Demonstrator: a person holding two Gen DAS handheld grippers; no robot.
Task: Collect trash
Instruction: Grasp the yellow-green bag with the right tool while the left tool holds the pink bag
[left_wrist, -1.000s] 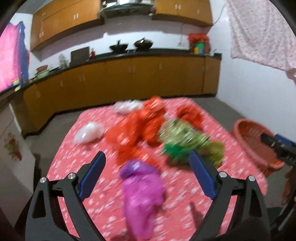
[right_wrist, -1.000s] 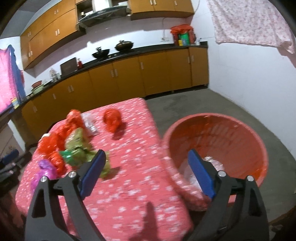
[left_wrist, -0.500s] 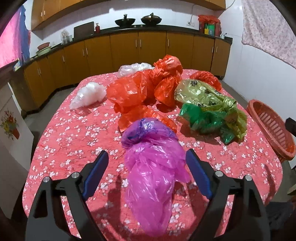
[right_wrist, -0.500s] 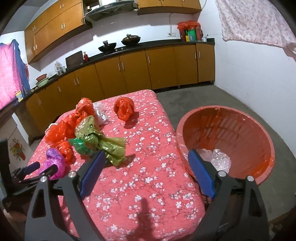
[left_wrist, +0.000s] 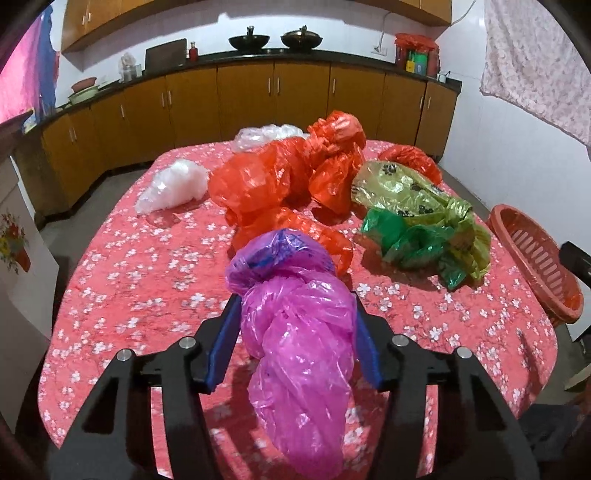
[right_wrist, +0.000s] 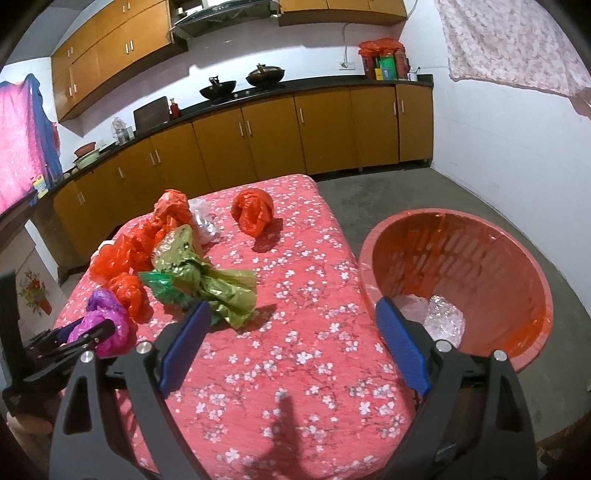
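The left gripper (left_wrist: 293, 325) clenches a knotted pink bag (left_wrist: 299, 354) at the near edge of the counter (left_wrist: 147, 266), its blue pads pressed against the bag's sides. The right gripper (right_wrist: 291, 343) hangs released over the counter's right side, holding nothing, beside the red basket (right_wrist: 517, 266) on the floor, where a few clear wrappers (right_wrist: 441, 319) already lie. Farther back sit crumpled orange bags (left_wrist: 288, 177), a green and yellow bag (left_wrist: 417, 218) and white bags (left_wrist: 173, 184), all still to be collected. To do this step well, the pinch likely needs to stay firm on the slippery plastic near the knot, the bag lifted clear of the orange bag touching its far end, then carried right across the counter and let go only once above the basket's mouth.
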